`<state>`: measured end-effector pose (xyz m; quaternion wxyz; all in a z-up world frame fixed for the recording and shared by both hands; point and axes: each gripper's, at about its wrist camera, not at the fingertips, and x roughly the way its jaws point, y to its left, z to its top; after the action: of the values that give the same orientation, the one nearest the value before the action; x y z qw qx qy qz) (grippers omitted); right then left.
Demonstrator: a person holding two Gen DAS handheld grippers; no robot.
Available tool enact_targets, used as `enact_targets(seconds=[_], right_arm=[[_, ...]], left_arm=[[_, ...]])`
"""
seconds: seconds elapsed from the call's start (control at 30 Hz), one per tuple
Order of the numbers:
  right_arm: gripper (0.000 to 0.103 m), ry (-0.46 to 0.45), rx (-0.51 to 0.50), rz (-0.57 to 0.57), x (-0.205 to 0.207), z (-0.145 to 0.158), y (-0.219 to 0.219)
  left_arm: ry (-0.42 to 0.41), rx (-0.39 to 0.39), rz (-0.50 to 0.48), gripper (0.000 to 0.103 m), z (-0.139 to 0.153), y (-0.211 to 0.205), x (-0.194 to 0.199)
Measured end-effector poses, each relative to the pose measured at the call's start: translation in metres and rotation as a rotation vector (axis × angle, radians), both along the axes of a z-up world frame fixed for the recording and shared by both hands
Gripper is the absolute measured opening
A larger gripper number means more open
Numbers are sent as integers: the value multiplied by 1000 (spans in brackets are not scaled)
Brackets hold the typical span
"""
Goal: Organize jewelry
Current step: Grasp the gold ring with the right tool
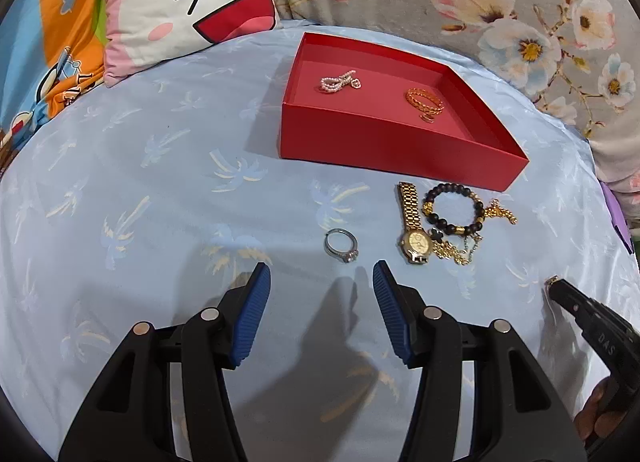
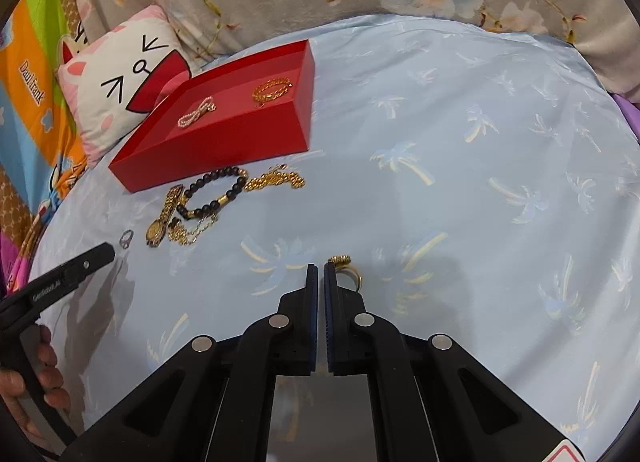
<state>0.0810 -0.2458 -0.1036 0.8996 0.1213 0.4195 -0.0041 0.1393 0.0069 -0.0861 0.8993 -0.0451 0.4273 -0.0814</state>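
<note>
A red box point(image 1: 384, 146) on the blue sheet holds a pearl bracelet point(image 1: 339, 80) and a gold chain bracelet point(image 1: 425, 101). In front of it lie a gold watch point(image 1: 413, 222), a black bead bracelet point(image 1: 452, 207) and gold chains point(image 1: 456, 249). A silver ring point(image 1: 341, 245) lies just ahead of my open, empty left gripper point(image 1: 320, 274). My right gripper point(image 2: 321, 268) is shut on a gold ring point(image 2: 347, 270), which sticks out to the right of the fingertips. The right gripper also shows at the left wrist view's right edge point(image 1: 558, 284).
A cartoon-face pillow point(image 1: 180, 2) and a floral blanket point(image 1: 480, 2) border the sheet at the back. A colourful cartoon cover point(image 1: 44, 42) lies at the left. The box point(image 2: 224, 134) and the loose jewelry pile point(image 2: 208, 202) sit left of my right gripper.
</note>
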Motion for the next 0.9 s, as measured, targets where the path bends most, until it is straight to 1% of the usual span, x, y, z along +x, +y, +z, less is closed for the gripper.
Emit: enact_targets(seconds=[0.1, 0.13, 0.2, 0.27, 0.3, 0.33, 0.43, 0.53, 0.63, 0.77, 0.9], right_arm=[[3, -3, -25, 3, -1, 0, 2], [4, -8, -29, 5, -1, 1, 3], [14, -26, -52, 3, -2, 6, 3], [42, -45, -85, 1, -3, 10, 2], [46, -53, -100, -3, -3, 12, 3], [47, -53, -111, -1, -2, 12, 3], [47, -25, -120, 5, 4, 6, 1], [33, 10, -118, 11, 9, -4, 2], [18, 10, -126, 11, 10, -4, 3], [17, 6, -118, 15, 10, -4, 2], [17, -1, -83, 12, 7, -4, 1]], left_arm=[[9, 0, -9, 51, -3, -2, 6], [11, 8, -12, 51, -5, -4, 8], [4, 19, -14, 51, -5, -6, 9], [2, 18, -18, 51, -5, -7, 11], [2, 19, -17, 51, -5, -8, 11], [1, 18, -17, 51, -5, -8, 11], [1, 17, -18, 51, -6, -8, 12], [-1, 19, -20, 51, -6, -8, 12], [-2, 19, -19, 51, -6, -9, 10], [-11, 23, -25, 51, -5, -10, 10], [-20, 22, -37, 51, -5, -12, 12]])
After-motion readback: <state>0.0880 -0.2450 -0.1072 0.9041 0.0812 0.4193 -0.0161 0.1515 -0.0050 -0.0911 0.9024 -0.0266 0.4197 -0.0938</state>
